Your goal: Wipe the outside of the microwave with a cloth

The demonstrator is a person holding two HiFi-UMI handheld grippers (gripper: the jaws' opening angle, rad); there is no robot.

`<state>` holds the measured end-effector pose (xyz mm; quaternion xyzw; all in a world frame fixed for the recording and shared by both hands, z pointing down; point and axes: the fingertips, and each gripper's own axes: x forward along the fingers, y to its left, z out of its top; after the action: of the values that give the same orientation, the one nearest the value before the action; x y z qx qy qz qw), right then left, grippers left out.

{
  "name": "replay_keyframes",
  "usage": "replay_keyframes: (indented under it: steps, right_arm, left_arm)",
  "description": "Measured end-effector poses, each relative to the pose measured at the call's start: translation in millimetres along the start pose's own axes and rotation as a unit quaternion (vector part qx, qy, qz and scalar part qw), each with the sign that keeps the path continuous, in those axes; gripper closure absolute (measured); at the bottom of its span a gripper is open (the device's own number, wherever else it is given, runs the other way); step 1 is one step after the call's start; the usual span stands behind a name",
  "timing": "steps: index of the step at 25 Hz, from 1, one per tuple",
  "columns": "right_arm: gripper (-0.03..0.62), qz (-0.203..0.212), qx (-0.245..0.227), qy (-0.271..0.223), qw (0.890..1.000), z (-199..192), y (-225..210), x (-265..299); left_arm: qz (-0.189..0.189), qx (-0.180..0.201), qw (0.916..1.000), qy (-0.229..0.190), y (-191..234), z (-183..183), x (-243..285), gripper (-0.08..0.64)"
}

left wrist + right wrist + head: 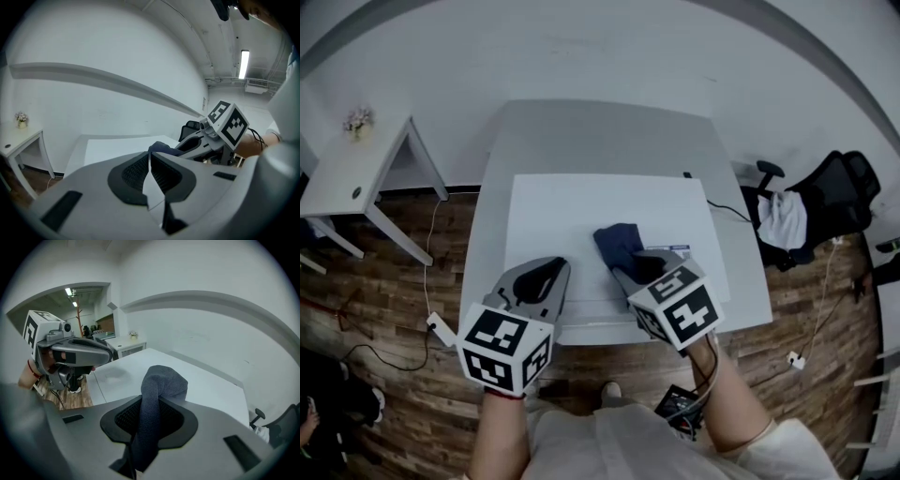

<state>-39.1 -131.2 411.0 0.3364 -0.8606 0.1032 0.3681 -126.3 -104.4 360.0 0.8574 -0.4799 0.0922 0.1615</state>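
The microwave's flat white top (581,202) fills the middle of the head view; it shows again in the left gripper view (108,145) and the right gripper view (140,366). My right gripper (628,272) is over its front right part, shut on a dark blue cloth (617,242) that bulges out past the fingertips. In the right gripper view the cloth (161,380) runs between the pads of the right gripper (157,401). My left gripper (546,272) hovers at the front left edge, jaws shut with nothing between them, as in its own view (150,157).
The microwave stands on a grey table (581,127) against a white wall. A white side table (356,173) with a small flower pot (358,122) is at the left. A black office chair (825,202) with white fabric is at the right. Cables lie on the wood floor.
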Motion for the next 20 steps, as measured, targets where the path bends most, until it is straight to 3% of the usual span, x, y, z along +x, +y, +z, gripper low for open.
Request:
replay_keyframes:
  steps: [10,20]
  right_arm:
    - [0.497,0.093,-0.069,0.001,0.993,62,82,52]
    - [0.497,0.089,-0.125,0.041,0.987,95,139,89]
  left_arm:
    - [0.002,-0.029,0.9996,-0.005,86,-6,-31,0.548]
    - [-0.041,-0.024,0.9987,0.020,143,-25,-67,0.548]
